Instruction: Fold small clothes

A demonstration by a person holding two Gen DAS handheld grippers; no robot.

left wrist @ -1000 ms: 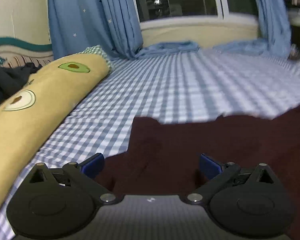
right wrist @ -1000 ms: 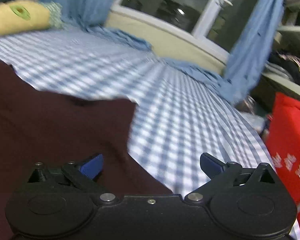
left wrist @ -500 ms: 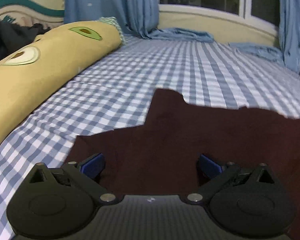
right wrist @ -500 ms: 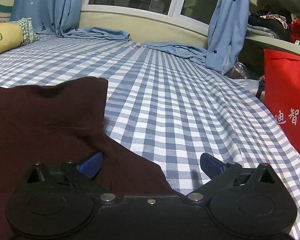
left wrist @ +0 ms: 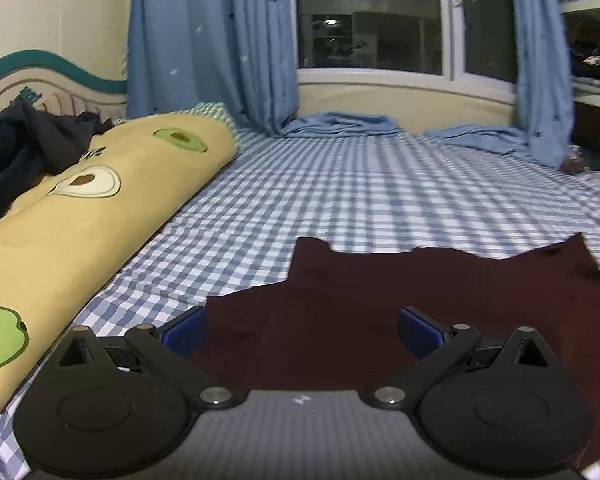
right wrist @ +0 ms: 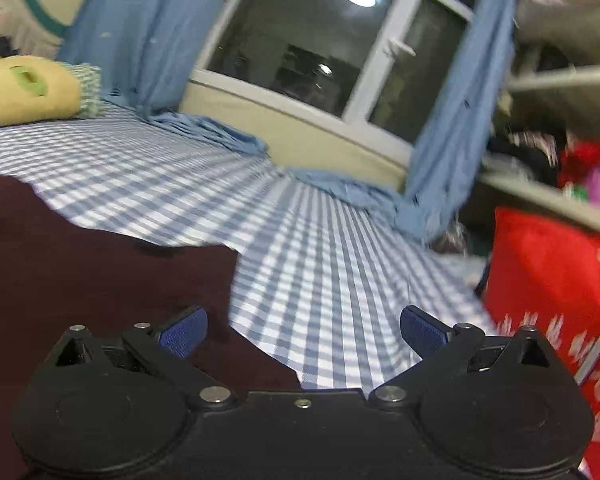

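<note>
A dark maroon garment [left wrist: 440, 292] lies spread flat on the blue-and-white checked bed sheet [left wrist: 360, 192]. My left gripper [left wrist: 302, 330] is open and empty, low over the garment's near left part. In the right wrist view the same garment [right wrist: 80, 272] fills the lower left. My right gripper [right wrist: 304, 330] is open and empty over the garment's right edge, its left finger above the cloth and its right finger above the sheet [right wrist: 320, 280].
A long yellow avocado-print pillow [left wrist: 80, 208] lies along the bed's left side with dark clothes [left wrist: 24, 148] on it. Blue curtains [left wrist: 208, 40] hang before the window at the far end. A red bag [right wrist: 552, 300] stands beside the bed's right edge.
Both grippers have pulled back and tilted up from the garment, so more window and curtain show. The right view has rolled and blurred. Both stay open; the garment lies still.
</note>
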